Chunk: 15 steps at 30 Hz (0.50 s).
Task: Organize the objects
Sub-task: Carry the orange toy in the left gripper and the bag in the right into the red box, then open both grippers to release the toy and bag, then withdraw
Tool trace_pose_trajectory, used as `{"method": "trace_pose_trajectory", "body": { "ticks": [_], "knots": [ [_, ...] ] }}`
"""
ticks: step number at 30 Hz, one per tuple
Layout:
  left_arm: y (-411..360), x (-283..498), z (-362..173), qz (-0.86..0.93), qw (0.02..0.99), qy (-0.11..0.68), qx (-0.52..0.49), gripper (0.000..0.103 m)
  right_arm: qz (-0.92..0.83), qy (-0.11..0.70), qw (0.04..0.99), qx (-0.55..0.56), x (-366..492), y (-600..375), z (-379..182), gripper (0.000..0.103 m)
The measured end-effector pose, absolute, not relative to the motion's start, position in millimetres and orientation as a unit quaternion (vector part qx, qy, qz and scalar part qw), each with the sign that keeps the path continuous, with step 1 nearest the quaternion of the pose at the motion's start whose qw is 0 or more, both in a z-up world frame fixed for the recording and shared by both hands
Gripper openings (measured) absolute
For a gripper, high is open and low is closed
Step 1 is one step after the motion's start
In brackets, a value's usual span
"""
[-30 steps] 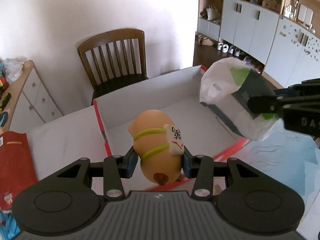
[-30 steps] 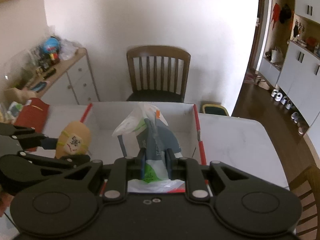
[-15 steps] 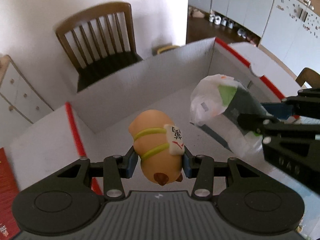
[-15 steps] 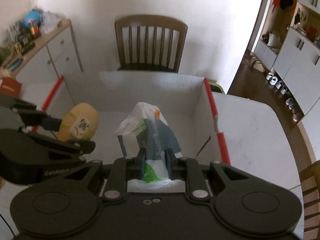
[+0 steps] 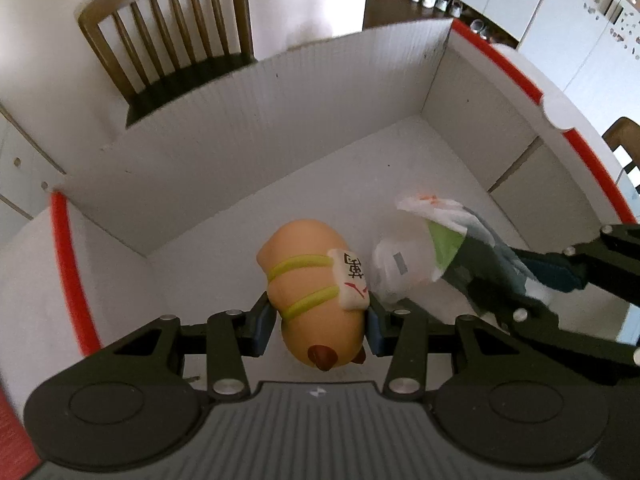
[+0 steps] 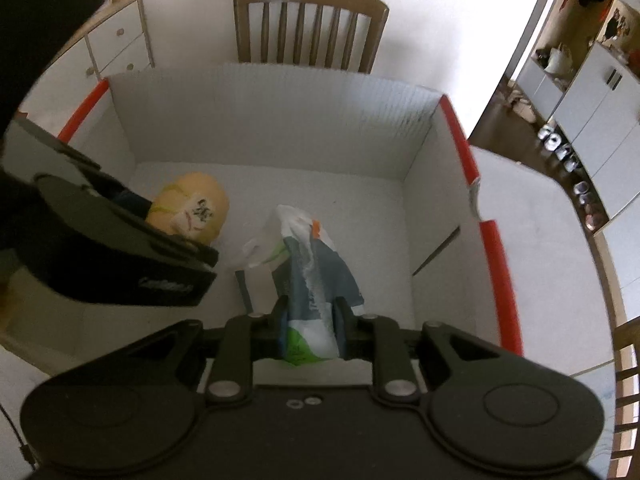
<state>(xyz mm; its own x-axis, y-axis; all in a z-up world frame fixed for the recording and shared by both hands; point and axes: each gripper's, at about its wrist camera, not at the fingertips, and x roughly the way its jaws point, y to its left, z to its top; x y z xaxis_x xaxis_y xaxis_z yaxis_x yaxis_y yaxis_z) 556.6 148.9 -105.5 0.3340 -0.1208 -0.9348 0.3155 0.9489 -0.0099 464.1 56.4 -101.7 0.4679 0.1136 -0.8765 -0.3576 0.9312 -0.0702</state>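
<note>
1. Left hand-held gripper (image 5: 318, 326) and right hand-held gripper (image 6: 310, 326) are both down inside the big white box (image 5: 248, 120) with the red rim, which sits on the counter (image 6: 532, 216). Each one is closed around its own item, so this looks like the drop-off step.
2. Wooden chair (image 6: 310, 28) stands just behind the box; nothing to do with it.
3. Snack bag (image 6: 310, 280) is pinched by its lower end in the right hand-held gripper. It's crinkly plastic, dark blue-grey with a green and white patch, top pointing at the far wall. I can't tell if it's touching the box floor yet.
4. Toy (image 5: 316, 288) is squeezed in the left hand-held gripper: tan, rounded, two yellow-green bands, a little white tag with black marks. It sits just beside the bag, nearly touching.
5. Next move, I'd guess: lower both a bit, let go, lift straight out so neither one drags along.
</note>
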Motion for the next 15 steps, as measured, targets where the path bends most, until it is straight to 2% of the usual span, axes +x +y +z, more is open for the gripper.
{"method": "trace_pose_trajectory", "body": {
  "ticks": [5,7,8,12,15],
  "knots": [
    [156,565,-115,-0.126,0.803,0.578,0.067,0.047,0.145,0.508,0.841,-0.122,466,57,-106,0.024],
    [158,567,-117,-0.128,0.800,0.584,0.058,0.060,0.148,0.510,0.839,-0.119,466,56,-107,0.027],
    [159,568,-119,-0.128,0.797,0.587,0.056,0.062,0.150,0.512,0.837,-0.117,467,55,-107,0.027],
    [163,571,-118,-0.120,0.795,0.592,0.049,0.066,0.157,0.510,0.837,-0.117,463,52,-108,0.036],
    [163,566,-109,-0.118,0.805,0.579,0.049,0.066,0.162,0.501,0.842,-0.114,459,47,-102,0.037]
  ]
}}
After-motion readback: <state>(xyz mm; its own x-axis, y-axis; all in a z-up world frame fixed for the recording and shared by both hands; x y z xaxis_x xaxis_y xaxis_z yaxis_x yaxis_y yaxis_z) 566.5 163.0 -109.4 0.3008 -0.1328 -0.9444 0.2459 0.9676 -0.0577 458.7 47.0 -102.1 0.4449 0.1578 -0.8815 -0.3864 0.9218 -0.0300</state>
